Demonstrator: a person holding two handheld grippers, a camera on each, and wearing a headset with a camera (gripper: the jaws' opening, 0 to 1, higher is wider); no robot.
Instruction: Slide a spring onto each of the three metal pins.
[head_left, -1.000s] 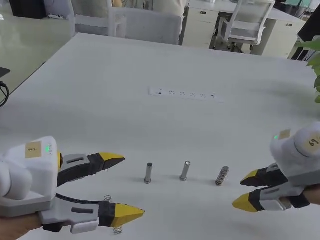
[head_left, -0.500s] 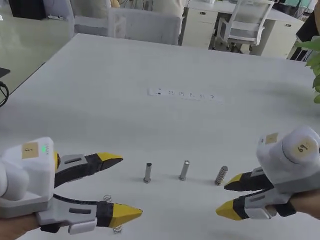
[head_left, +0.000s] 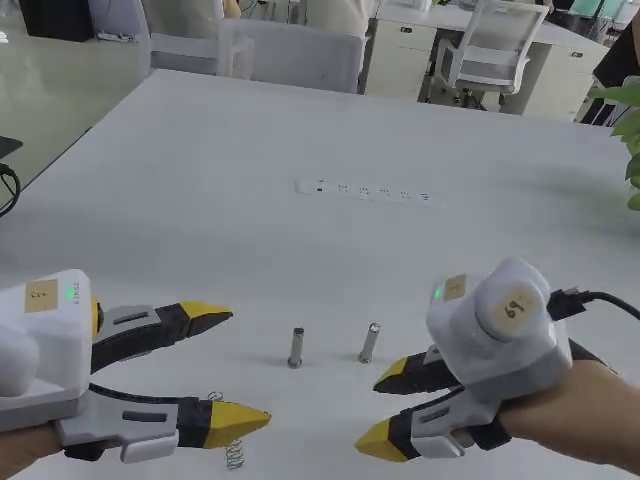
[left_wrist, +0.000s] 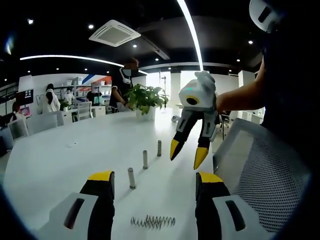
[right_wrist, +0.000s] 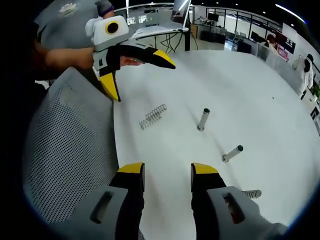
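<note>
Noted spring (left_wrist: 153, 220) flat near tabletop's (head_left: 300, 120) front edge, low between left gripper's (left_wrist: 156, 175) wide-spread, empty jaws, long axis crosswise to them. Found right gripper (right_wrist: 167, 167) likewise agape, empty.

Left gripper (left_wrist: 156, 177) with a loose spring (left_wrist: 153, 220) on the table before it
Its jaws are apart; three pins (left_wrist: 145, 159) stand beyond, the farthest carrying a second spring (left_wrist: 159, 146), with the right gripper (left_wrist: 187, 154) gaping beside it.
</note>
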